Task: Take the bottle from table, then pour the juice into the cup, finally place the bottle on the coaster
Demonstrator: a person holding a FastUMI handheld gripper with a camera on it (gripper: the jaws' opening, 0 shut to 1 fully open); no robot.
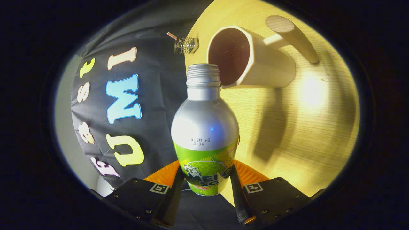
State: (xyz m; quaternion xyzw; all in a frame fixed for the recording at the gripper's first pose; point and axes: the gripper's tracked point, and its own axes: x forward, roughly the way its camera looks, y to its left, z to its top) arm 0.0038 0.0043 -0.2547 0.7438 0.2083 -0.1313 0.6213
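Note:
My gripper (pixel 206 179) is shut on a silver bottle (pixel 204 127) with a green label, both fingers pressing its lower body. The bottle has no cap, and its threaded mouth (pixel 203 71) points at the rim of a white cup (pixel 255 59). The view is rolled, so the wooden table (pixel 297 127) stands like a wall beside the bottle and the cup juts out from it. The cup has a dark inside and a handle (pixel 292 36). The bottle's mouth sits just short of the cup's opening, close to its rim. I see no liquid flowing.
A small wire-frame object (pixel 186 45) sits near the table's edge, beyond the cup. The black booth cloth (pixel 153 105) hangs on the other side of the bottle. The bottle and cup cast a dark shadow on the table.

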